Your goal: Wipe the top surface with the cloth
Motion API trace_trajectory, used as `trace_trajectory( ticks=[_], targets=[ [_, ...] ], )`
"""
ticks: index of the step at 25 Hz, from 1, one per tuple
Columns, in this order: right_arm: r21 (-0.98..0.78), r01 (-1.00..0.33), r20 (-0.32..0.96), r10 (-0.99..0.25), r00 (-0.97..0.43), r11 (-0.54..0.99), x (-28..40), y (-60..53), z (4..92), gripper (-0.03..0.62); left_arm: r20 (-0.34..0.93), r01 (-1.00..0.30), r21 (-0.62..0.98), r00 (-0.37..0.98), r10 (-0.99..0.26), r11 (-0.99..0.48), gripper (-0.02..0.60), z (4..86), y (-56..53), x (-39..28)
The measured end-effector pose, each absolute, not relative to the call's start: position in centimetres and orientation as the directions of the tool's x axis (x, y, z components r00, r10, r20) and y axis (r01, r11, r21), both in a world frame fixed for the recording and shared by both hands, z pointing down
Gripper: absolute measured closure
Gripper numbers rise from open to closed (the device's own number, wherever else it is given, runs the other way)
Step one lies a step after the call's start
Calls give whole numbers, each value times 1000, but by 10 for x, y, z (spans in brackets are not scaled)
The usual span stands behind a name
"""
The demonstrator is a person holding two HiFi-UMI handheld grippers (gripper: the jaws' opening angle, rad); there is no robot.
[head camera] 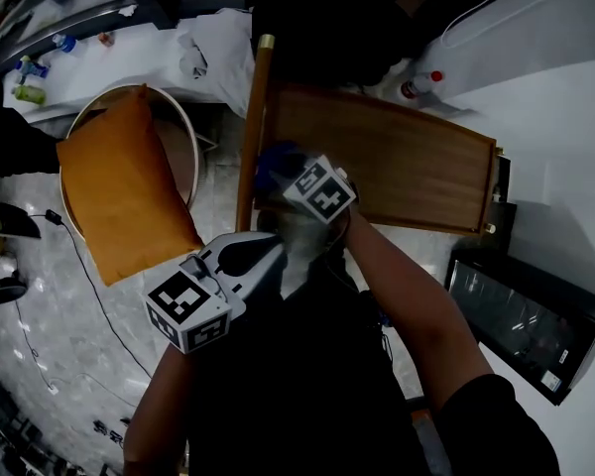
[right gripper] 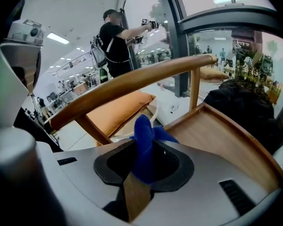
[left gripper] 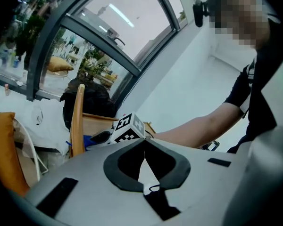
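Your right gripper [right gripper: 146,147] clamps the blue cloth [right gripper: 142,126] at the wooden top's [head camera: 407,167] left edge — the surface extends rightward; left gripper [left gripper: 144,140] clenched, empty.

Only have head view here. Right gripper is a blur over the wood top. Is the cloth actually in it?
Observer: Yes. The right gripper view shows the blue cloth pinched in the right gripper, its fingers closed on it.
Operator: Left one carrying anything?
Observer: No. In its own view the left gripper has its fingers together at the tips, nothing between them.
Operator: Cloth down on the surface?
Observer: The cloth's free end sticks up past the fingertips, bunched, not flattened on the wooden top. I can't tell whether it touches.
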State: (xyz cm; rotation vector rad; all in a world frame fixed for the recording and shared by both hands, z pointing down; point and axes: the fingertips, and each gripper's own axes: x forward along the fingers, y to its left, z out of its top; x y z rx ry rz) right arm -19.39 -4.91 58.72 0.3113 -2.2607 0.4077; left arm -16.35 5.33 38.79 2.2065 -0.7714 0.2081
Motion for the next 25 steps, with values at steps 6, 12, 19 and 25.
trace_trajectory(
  ticks=[6, 12, 19, 25],
  targets=[
    [-143, -325, 812, -77, -579, 935, -192, -54, 599, 490, 399, -590, 618, 805, -440, -519, 569, 401, 52, -168],
    [-125, -317, 822, -81, -563, 940, -165, -59, 603, 490, 399, -567, 616, 823, -404, -547, 569, 399, 42, -151],
    [-133, -400, 822, -124, -555, 907, -97, -60, 603, 490, 434, -549, 611, 835, -339, -570, 569, 404, 38, -119],
    [-138, -480, 831, -162, -532, 866, -18, -65, 602, 490, 435, -551, 614, 834, -340, -566, 569, 402, 22, -84]
  ],
)
